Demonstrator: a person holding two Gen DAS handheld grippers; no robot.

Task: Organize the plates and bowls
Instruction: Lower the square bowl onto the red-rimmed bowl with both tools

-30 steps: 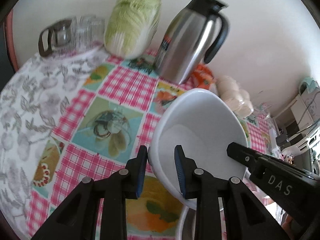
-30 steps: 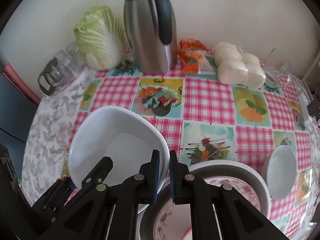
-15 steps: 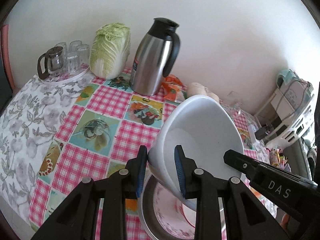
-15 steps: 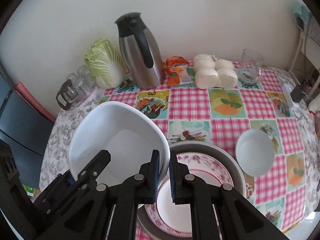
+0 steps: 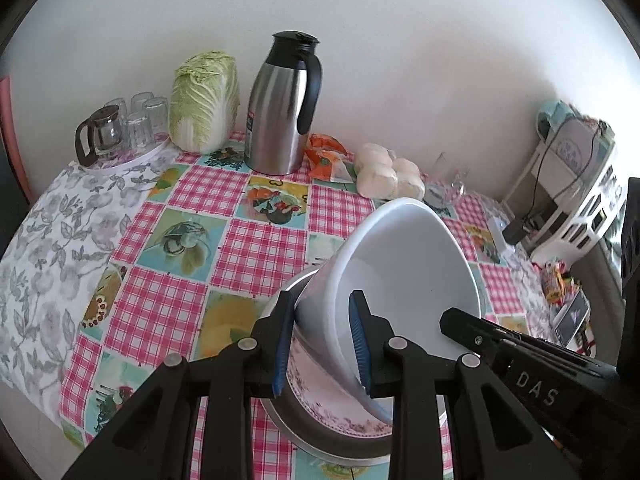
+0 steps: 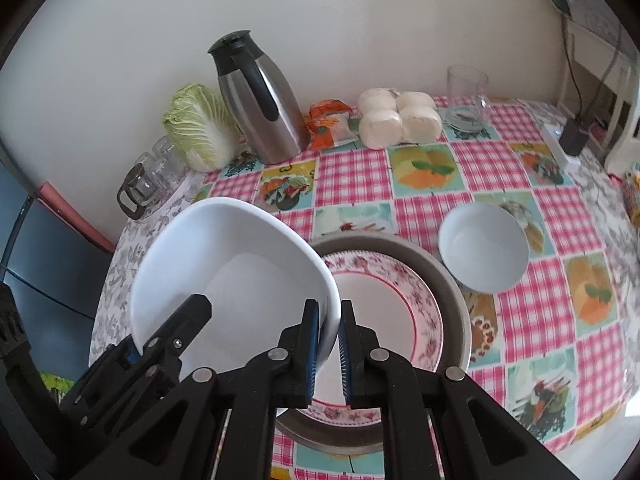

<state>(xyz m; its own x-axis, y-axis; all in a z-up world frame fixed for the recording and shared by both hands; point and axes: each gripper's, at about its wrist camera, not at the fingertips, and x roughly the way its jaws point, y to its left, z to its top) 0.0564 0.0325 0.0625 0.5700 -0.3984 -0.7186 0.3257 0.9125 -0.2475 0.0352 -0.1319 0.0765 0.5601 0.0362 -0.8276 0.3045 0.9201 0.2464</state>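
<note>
- Stack so far: the floral plate (image 6: 384, 312) already lies inside the grey metal dish (image 6: 448, 280), near the front edge of the bench (image 6: 532, 312).
- In hand: the large white bowl (image 6: 224, 272), held clear of the bench, tilted, its lower edge over the left part of the floral plate. We cannot tell whether it touches the plate.
- Left to do, in our judgement: set this bowl down on the stack, then deal with the small white bowl (image 6: 482, 246), which sits alone on the bench just right of the grey metal dish.
- Left gripper (image 5: 320, 344): jaws part-way closed, pinching the near-left rim of the large white bowl, one pad outside the wall and one inside.
- Right gripper (image 6: 329, 354): jaws pressed nearly together on the thin right rim of the same bowl.
- Pose: both grippers point steeply down and forward at the stack, side by side, carrying the bowl between them.
- The thermos (image 5: 284, 104), cabbage (image 5: 204, 100) and buns (image 6: 396, 118) stand well apart at the back wall.
</note>
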